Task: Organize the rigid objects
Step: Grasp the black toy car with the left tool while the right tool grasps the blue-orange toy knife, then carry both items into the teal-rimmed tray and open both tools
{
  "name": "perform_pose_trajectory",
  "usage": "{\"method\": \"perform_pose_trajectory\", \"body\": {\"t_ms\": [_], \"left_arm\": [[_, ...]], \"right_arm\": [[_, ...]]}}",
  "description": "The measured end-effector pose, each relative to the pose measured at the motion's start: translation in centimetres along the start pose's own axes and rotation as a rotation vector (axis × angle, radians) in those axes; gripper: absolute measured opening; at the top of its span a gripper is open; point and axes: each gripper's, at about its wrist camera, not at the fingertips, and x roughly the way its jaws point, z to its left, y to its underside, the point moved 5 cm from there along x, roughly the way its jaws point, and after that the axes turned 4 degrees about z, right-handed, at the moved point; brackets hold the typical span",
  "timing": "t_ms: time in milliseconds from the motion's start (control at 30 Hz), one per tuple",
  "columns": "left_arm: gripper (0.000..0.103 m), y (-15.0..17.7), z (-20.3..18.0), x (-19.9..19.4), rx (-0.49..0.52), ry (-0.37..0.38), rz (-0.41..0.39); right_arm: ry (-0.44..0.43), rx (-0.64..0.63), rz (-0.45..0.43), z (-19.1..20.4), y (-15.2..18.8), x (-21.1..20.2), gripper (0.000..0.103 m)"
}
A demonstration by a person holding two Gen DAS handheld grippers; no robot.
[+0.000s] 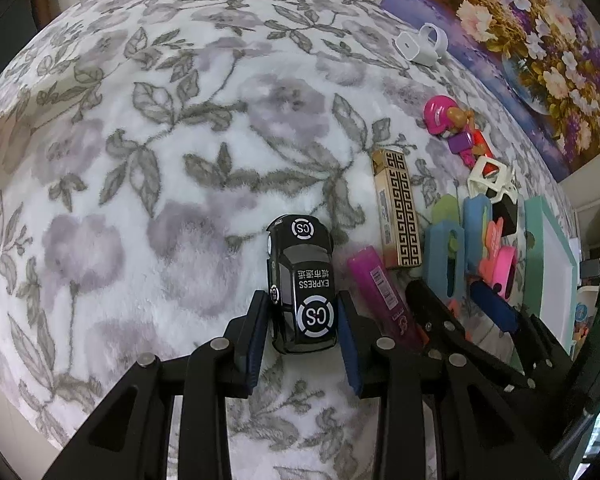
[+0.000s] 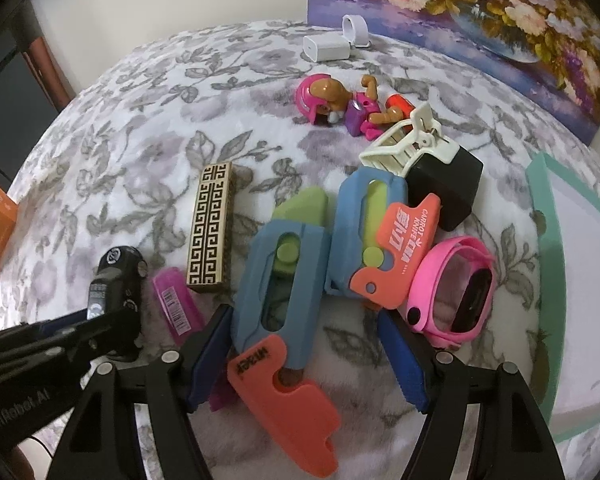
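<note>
Left tool (image 1: 303, 312) clamped on car (image 1: 300, 280), car's long axis running along fingers. Right tool (image 2: 304, 356) half-wide, straddling blue knife (image 2: 278, 280); knife lies lengthwise between pads, untouched, on blanket (image 2: 140, 120).

I count two blue carrot knives (image 2: 278, 280) (image 2: 366, 228), one black toy car (image 1: 302, 280), one patterned gold box (image 2: 211, 234), one magenta lighter (image 2: 176, 306), one pink watch (image 2: 452, 284), one toy figure (image 2: 340, 104).

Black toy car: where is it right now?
The black toy car sits on the floral blanket between the left claw's pads in the left wrist view, with the purple lighter just right of it.
</note>
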Motion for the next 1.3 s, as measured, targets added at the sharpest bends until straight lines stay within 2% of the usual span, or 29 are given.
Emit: {"method": "perform_pose_trajectory", "body": {"t_ms": [100,133,200,500,767,1033,1300], "left_arm": [[0.035,-0.2,-0.4,0.2,0.008,-0.021,-0.008],[0.035,-0.2,-0.5,0.2,0.013,-0.028,-0.013],[0.035,-0.2,-0.5,0.2,0.019,-0.041,-0.023],[0.034,0.5,-0.5,-0.5,0.010,-0.054,-0.042],[0.034,1.1,-1.8,-4.4,0.032,-0.053,-0.122],[0.034,0.6,-7.1,-7.3,0.122,-0.034,-0.150],[0.034,0.8,-14.7,-6.6,0.246,-0.035,-0.124]], "right_arm": [[0.003,-0.014,-0.007,0.4,0.4,-0.1,0.056],[-0.005,-0.021,-0.010,0.6,0.4,-0.2,0.048],[-0.014,-0.031,-0.010,0.1,0.9,-0.5,0.042],[-0.088,-0.003,-0.019,-1.6,3.4,-3.2,0.042],[-0.137,0.022,-0.083,-3.2,4.1,-7.2,0.042],[-0.045,0.079,-0.163,-8.1,3.5,-11.0,0.042],[0.034,0.208,-0.206,-15.2,3.0,-13.2,0.042]]}}
